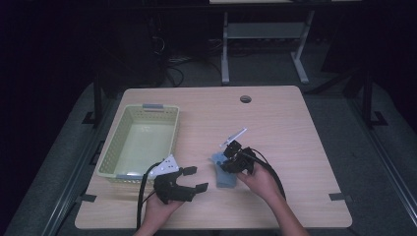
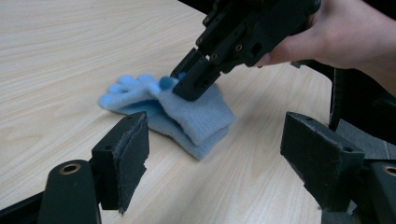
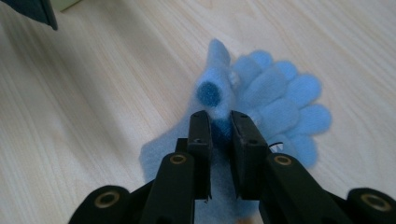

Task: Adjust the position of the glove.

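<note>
Left of centre, the pale green basket [image 1: 109,156] sits empty; the right gripper [image 3: 219,133] pinches blue gloves [image 3: 275,100] (left gripper [image 1: 189,178] gapes).

One light wooden desk [image 1: 295,128]. One pale green plastic lattice basket [image 1: 114,142]. One pair of light blue knitted gloves [image 3: 275,100], stacked, so two gloves. Two black two-jaw tools: left tool [image 1: 192,178], right tool [image 3: 219,135].
</note>
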